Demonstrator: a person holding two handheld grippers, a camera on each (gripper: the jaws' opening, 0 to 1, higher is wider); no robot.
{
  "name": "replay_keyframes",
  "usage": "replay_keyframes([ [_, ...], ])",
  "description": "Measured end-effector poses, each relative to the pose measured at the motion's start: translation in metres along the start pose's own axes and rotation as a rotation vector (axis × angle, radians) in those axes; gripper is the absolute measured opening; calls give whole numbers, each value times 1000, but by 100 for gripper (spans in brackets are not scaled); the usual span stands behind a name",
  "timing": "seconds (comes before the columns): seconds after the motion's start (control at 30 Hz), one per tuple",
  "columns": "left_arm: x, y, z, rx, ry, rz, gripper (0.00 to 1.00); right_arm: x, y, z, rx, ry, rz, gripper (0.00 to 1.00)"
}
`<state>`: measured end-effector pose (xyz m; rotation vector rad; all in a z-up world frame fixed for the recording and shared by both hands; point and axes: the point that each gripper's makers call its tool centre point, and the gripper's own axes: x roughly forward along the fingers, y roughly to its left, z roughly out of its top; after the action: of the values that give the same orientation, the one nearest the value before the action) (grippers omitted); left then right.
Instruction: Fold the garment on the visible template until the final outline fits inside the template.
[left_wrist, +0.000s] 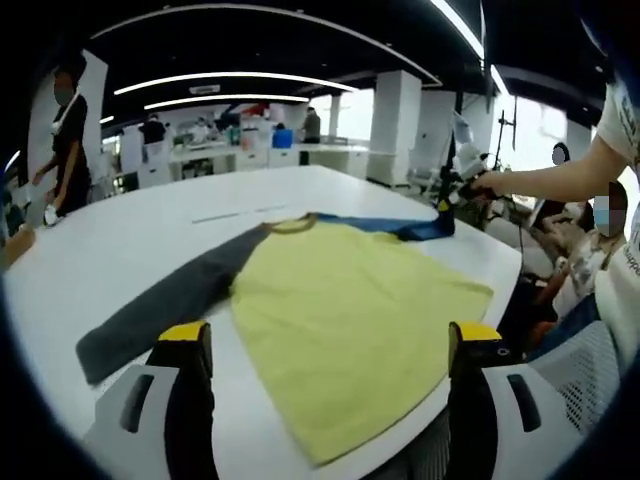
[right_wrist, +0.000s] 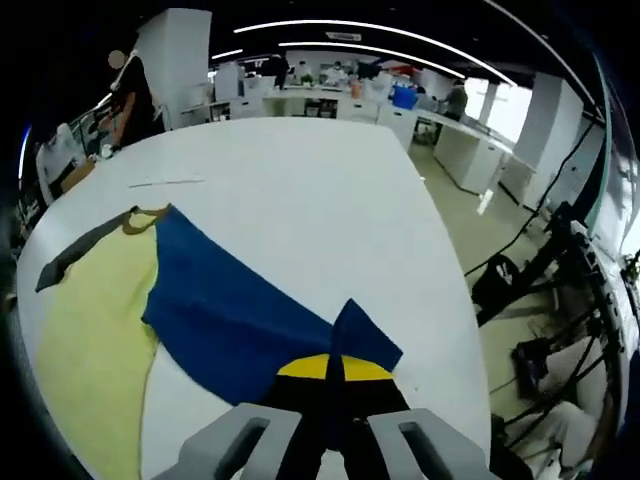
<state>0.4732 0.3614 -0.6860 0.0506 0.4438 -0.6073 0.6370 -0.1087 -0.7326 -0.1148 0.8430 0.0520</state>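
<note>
fold barely started: shirt (left_wrist: 350, 310) lies flat, spread on the white bench (left_wrist: 150, 240), yellow body open, grey sleeve (left_wrist: 165, 305) still stretched out. right gripper (right_wrist: 328, 385) has its fingers pinched on the blue sleeve (right_wrist: 230, 315) cuff, ready to bring it in. left gripper (left_wrist: 330, 345) hovers at the hem, fingers wide apart, empty. template outline not clear to me. cloth is thin, soft knit, matte, few wrinkles; bench smooth, rounded edge.
</note>
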Motion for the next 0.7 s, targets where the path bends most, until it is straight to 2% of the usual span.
replay_keyframes([
  [0.3, 1, -3, 1, 4, 3, -10, 94, 6, 32, 12, -11, -7, 48, 0],
  [0.7, 2, -7, 2, 1, 2, -24, 94, 10, 58, 21, -13, -10, 96, 0],
])
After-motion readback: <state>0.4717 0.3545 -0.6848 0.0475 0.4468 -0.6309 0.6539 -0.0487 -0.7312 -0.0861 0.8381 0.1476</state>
